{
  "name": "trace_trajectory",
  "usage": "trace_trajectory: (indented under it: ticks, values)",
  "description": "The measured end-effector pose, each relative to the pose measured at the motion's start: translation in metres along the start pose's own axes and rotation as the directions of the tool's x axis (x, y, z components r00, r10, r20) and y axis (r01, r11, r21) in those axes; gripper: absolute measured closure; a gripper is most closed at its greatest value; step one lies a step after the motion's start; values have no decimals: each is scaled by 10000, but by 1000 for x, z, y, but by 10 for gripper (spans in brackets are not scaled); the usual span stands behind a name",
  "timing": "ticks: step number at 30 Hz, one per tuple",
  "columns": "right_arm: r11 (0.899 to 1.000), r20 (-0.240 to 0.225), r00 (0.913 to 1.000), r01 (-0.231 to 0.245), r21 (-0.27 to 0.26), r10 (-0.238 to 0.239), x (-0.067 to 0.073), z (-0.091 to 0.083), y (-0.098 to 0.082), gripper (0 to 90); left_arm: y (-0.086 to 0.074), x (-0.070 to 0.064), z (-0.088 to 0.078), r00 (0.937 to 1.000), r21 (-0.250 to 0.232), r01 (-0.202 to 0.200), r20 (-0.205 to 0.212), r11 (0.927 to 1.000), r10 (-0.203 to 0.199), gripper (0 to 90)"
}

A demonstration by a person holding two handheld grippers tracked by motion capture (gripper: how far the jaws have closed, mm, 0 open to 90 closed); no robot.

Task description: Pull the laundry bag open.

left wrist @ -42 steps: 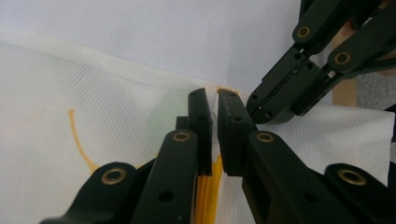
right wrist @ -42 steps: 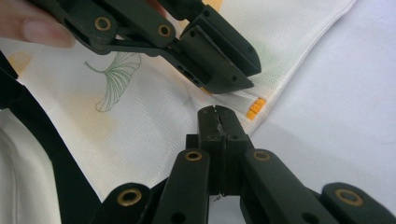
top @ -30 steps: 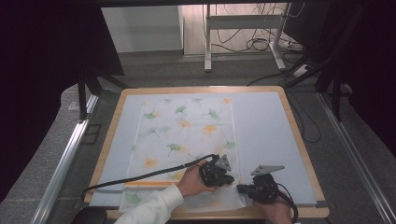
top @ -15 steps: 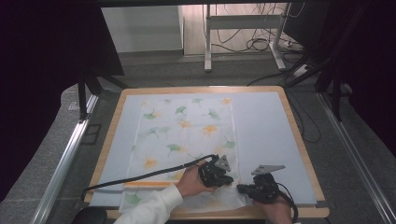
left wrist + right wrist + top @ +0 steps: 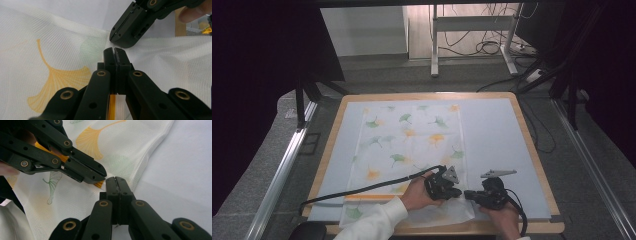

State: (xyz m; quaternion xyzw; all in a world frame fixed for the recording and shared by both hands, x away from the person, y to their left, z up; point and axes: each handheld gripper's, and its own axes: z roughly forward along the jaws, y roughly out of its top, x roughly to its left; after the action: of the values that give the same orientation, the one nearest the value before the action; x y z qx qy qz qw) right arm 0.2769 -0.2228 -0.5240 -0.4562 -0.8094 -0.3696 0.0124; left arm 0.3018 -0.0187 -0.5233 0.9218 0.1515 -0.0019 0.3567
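From my remote seat, the white cloth [image 5: 412, 145] printed with ginkgo leaves lies spread over the pale blue mat of the wood-framed table [image 5: 532, 150], its near right corner at about five o'clock of the board, where both tools meet. The left gripper [image 5: 457, 192] has its jaws pressed fully together and rests on the fabric near that corner; the right gripper [image 5: 469, 194] is likewise closed, its tips at the cloth's hem with a thin fold apparently pinched between them. In the left gripper view the right gripper [image 5: 113, 35] sits at one o'clock, almost touching my own tips. The risk I judge: with both tools crowding one corner, a pull could slip the thin weave free, or the jaws could knock each other and rumple the sheet. Compared with a second ago, nothing has shifted; hands, tools and cloth hold the same places.
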Motion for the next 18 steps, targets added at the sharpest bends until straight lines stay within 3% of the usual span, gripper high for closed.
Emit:
trace_trajectory:
  ticks: [5, 18]
  values:
    - [10000, -75, 9999, -71, 4, 71, -2, 0, -1, 896, -4, 3, -6, 10000, 259, -20, -33, 9997, 20, 900]
    - [10000, -59, 10000, 73, -27, -74, -2, 0, -1, 897, -12, 6, -13, 9998, 189, 188, 12, 9996, -188, 900]
